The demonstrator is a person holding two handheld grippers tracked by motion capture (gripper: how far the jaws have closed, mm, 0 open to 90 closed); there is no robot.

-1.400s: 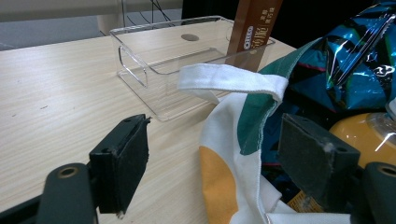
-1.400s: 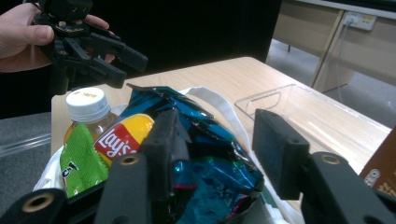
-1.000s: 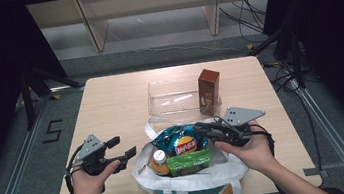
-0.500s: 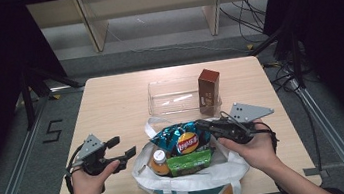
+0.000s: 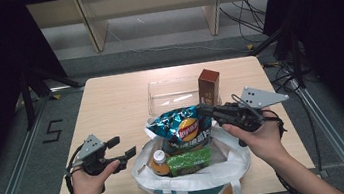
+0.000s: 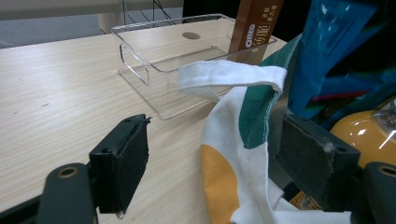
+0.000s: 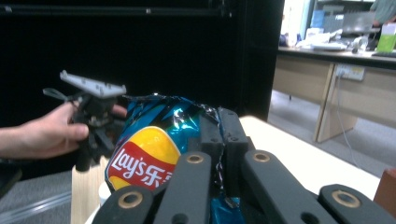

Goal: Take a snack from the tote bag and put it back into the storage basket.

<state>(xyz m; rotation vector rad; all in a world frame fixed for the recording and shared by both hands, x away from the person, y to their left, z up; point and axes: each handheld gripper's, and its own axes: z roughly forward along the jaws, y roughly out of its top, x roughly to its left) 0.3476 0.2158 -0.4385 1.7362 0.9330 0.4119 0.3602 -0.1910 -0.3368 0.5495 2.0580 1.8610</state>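
now unpacking: right hand-held gripper (image 5: 207, 111) clamped on the chip bag (image 5: 181, 127), lifting it from the tote (image 5: 195, 177); left hand-held gripper (image 5: 125, 150) open, empty. next: clear the rim, set it in the clear bin (image 5: 172, 95).

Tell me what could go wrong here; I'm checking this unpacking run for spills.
The right gripper pinches only the chip bag's crinkly edge, so it may slip or tear. The bag could also snag the tote bag's rim and tip the bottle. The left gripper stands open, so the tote isn't steadied.
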